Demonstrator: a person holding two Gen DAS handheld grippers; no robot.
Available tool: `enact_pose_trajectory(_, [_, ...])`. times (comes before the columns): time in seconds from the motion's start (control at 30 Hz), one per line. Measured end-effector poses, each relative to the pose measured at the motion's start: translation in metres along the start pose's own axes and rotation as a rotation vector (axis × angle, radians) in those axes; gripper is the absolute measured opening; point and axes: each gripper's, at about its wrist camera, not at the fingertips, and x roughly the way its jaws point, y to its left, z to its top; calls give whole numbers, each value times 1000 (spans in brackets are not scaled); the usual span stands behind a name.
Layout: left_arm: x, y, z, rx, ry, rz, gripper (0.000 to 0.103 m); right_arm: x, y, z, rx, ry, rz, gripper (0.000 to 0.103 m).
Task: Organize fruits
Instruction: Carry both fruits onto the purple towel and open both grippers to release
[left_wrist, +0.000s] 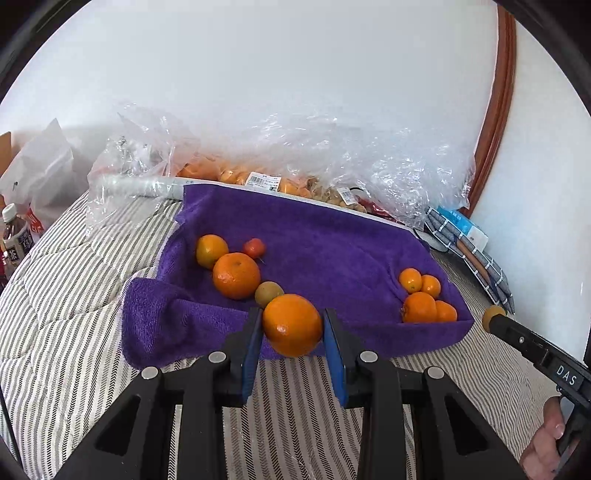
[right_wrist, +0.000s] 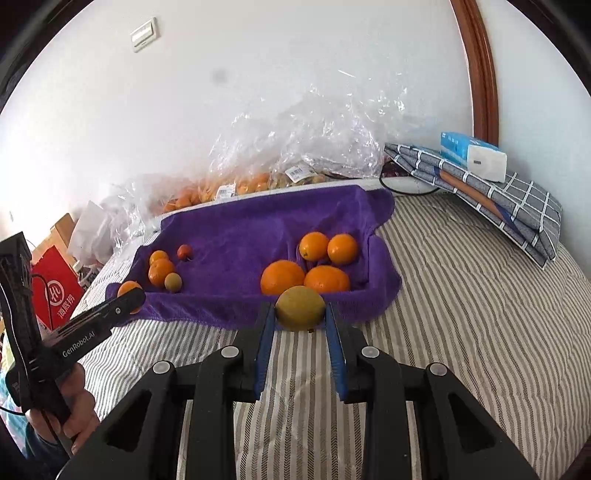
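Left hand-held gripper (left_wrist: 292, 325) clamps an orange (left_wrist: 291, 325) over the purple towel's (left_wrist: 332, 236) near edge. Right hand-held gripper (right_wrist: 300, 314) pinches a yellow-green fruit (right_wrist: 300, 308) there too. 4 oranges (right_wrist: 304, 275) sit on the towel's right side.

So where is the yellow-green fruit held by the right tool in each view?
Left wrist view: far right edge, the yellow-green fruit shows at the tip of the right tool.
Right wrist view: bottom centre, yellow-green fruit between the blue pads.
Shared landmark: purple towel.
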Motion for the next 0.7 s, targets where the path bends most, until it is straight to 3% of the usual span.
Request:
enact_pose_trajectory(0.43, [15, 29, 51, 8, -36, 92, 31, 46, -2, 40, -1, -4, 24, 28])
enact_pose_trajectory(0.7, [43, 50, 47, -39, 22, 127, 31, 87, -7, 39, 13, 32, -24, 28])
